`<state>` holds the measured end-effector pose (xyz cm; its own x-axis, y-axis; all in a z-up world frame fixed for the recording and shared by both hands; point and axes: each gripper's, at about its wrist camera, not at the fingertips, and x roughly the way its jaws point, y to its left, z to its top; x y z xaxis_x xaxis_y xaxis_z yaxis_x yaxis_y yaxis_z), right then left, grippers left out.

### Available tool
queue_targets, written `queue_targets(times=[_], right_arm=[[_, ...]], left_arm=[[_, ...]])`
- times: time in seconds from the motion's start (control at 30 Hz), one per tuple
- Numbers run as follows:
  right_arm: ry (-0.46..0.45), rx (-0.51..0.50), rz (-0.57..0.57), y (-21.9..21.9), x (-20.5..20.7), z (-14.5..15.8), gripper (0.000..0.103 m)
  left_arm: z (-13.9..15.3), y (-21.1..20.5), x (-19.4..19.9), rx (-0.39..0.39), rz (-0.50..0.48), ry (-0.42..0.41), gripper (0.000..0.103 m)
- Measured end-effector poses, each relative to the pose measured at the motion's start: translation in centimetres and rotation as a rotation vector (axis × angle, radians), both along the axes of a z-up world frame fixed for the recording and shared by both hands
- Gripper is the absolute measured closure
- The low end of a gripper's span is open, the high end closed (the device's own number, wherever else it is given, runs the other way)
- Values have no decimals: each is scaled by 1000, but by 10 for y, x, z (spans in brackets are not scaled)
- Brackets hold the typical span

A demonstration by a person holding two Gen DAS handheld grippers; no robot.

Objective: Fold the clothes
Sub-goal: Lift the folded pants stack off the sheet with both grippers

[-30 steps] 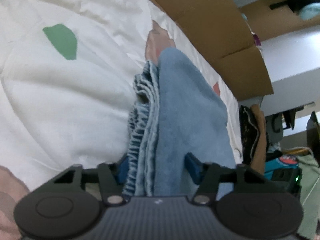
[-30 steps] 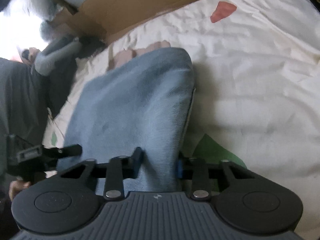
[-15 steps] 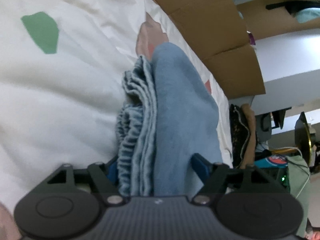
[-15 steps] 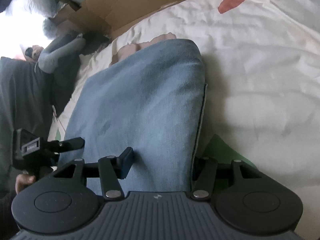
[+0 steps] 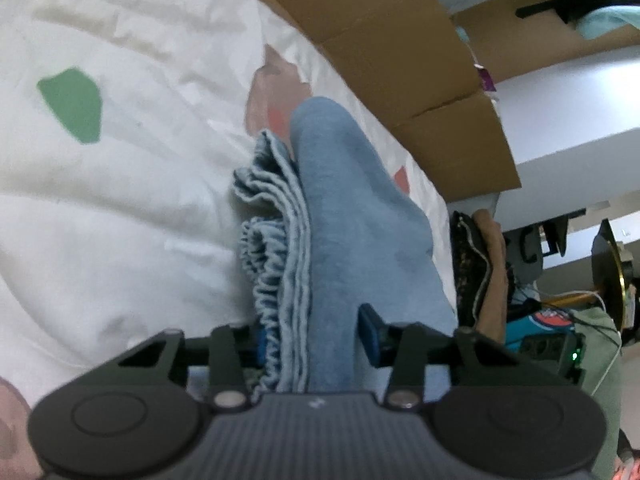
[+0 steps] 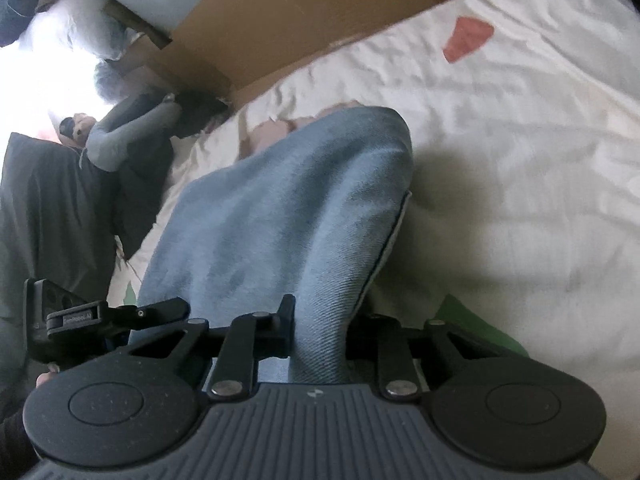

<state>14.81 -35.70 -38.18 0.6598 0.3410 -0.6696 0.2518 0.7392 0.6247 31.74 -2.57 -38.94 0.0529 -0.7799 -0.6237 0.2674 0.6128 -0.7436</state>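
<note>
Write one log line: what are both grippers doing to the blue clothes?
left gripper: closing on blue clothes | right gripper: closing on same clothes | bed sheet: underneath

A bed covered with a rumpled cream sheet (image 5: 120, 208) printed with green and red patches sits beside flattened brown cardboard (image 5: 400, 40), with a white wall (image 5: 568, 104) and cluttered belongings beyond it, and bright daylight (image 6: 28, 84) glares in from one side.
</note>
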Motion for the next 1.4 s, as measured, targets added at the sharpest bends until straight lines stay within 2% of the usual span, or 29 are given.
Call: queue_targets(times=[0.53,0.9,1.13,1.23,1.4], right_arm=[[-81,-31,-28,-6,-15,75,83],[-58,-79,-30,-1,-17,140,83],[-56,-104,5,-9,-23,200,83],[-74,-163,39,-9,-24,229,83],[-103,-192,65,-14,-25,274,83]], left_arm=[[77,-21,-9,-19,0,-64,62],[133,-25,-10,-4,-14,-71,63],[182,-34,-18,-23,-19,-87,63],[205,-41,-27,-18,-20,-108,63],[244,-49,-32,-24,1,-113,63]])
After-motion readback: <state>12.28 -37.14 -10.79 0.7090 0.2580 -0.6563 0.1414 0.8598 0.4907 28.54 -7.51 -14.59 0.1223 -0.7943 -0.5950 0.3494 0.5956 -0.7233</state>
